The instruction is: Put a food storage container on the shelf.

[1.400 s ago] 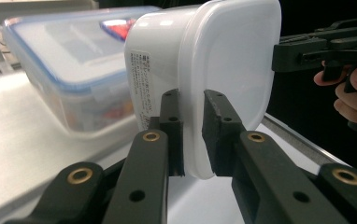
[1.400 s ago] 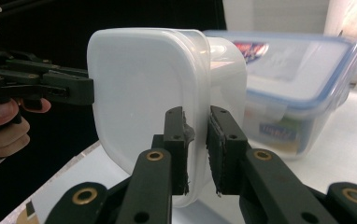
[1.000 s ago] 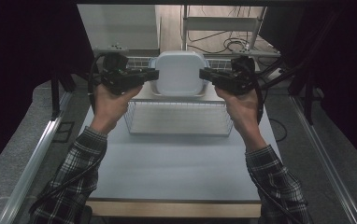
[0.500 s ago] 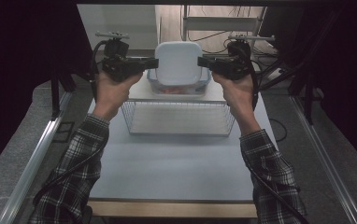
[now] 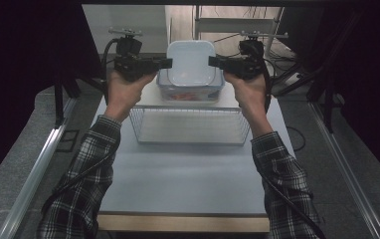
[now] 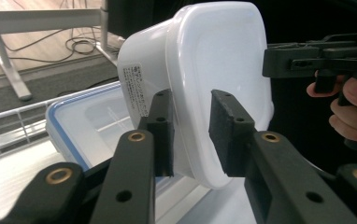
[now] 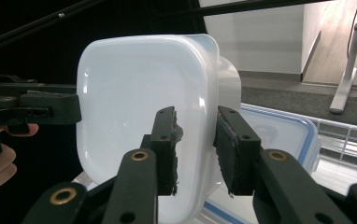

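Jaws of both grippers pinching white tub (image 5: 191, 62) rims, lifted above blue-lidded container (image 5: 190, 93), wire basket (image 5: 190, 124) nearby

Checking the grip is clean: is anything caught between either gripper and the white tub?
Nothing visible. The left gripper and right gripper each straddle the white tub at its rim on opposite sides, jaws against bare plastic. The blue-lidded box sits beneath it, apart from both grippers.

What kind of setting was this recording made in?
Probably a lab or test workspace, not a home: a plain white table enclosed by dark curtains, loose cables on the floor, and a metal stand behind.
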`<state>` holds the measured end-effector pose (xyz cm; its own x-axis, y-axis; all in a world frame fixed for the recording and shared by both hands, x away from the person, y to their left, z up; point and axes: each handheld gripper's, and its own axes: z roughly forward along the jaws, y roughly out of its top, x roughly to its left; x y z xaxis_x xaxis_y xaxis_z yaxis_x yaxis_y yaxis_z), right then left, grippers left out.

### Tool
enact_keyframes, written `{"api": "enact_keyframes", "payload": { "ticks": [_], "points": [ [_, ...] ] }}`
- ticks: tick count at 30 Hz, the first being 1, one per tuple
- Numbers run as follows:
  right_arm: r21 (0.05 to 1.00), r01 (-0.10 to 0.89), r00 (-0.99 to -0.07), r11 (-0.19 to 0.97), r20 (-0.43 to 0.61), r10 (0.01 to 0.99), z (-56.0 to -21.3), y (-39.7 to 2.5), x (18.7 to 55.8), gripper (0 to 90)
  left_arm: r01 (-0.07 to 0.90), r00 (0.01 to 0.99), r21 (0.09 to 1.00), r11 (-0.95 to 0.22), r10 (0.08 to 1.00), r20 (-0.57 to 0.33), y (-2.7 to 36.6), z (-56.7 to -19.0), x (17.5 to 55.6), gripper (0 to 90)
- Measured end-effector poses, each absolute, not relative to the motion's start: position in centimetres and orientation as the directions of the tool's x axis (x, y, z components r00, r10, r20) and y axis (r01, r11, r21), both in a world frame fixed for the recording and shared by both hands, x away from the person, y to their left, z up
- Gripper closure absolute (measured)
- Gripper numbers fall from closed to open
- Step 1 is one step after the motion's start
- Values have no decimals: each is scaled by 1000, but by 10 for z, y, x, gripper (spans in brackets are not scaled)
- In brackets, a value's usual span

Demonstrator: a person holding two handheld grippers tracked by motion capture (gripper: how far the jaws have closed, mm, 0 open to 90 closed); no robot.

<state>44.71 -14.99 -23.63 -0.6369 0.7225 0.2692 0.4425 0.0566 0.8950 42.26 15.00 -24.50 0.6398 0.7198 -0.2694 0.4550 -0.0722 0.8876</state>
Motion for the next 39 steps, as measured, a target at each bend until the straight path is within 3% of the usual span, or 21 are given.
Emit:
{"api": "enact_keyframes", "payload": {
  "ticks": [23, 32, 39],
  "points": [
    [881, 472, -606, 33, 297, 738, -244, -143, 465, 565, 481, 591, 875, -55, 758, -277, 147, -249, 448, 603],
    [901, 431, -572, 46, 234, 786, -246, -139, 470, 559, 484, 567, 873, -59, 781, -261, 144, -249, 455, 598],
    [902, 429, -568, 46, 229, 790, -245, -139, 470, 534, 467, 570, 881, -81, 789, -229, 142, -246, 453, 527]
  ]
}}
